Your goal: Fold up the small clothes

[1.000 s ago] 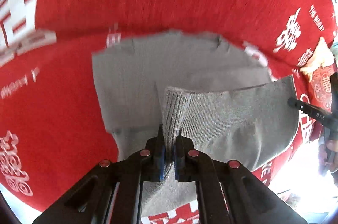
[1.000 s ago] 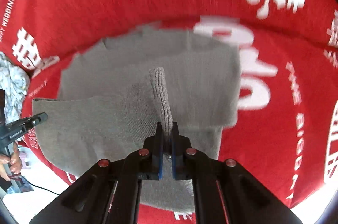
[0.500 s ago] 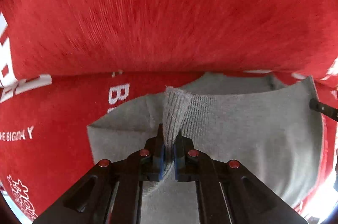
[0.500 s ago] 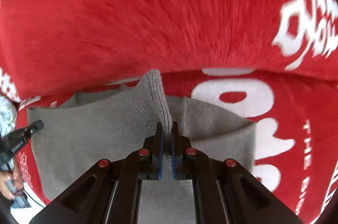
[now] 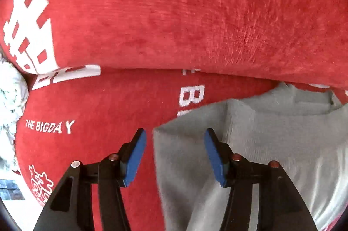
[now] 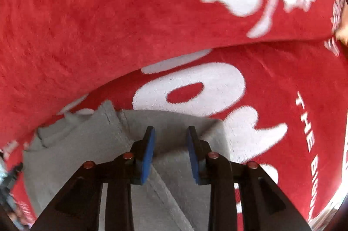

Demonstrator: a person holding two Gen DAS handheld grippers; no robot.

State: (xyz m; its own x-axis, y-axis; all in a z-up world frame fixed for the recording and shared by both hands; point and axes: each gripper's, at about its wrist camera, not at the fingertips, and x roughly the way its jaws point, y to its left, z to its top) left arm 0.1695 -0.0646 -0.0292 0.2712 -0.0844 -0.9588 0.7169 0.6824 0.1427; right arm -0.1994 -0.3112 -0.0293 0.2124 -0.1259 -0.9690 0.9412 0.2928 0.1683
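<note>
A grey knit garment (image 5: 271,139) lies folded over on a red cover (image 5: 108,111) with white lettering. My left gripper (image 5: 175,152) points down over the garment's left edge; its jaws are opening, and the blue pads (image 5: 134,157) stand clear of the cloth. The same grey garment (image 6: 87,144) fills the lower left of the right wrist view. My right gripper (image 6: 170,151) hangs over its right part; its jaws are opening and the pads (image 6: 148,154) do not press the fabric below them.
A raised red cushion back (image 5: 174,9) with white characters runs across the far side. A crumpled pale cloth (image 5: 10,104) sits at the left edge. The other hand-held tool (image 6: 13,170) shows dimly at the right wrist view's left edge.
Both grippers carried the garment's ribbed edge forward and down, laying it over the rest. Both then let go of the cloth, and their jaws now stand apart.
</note>
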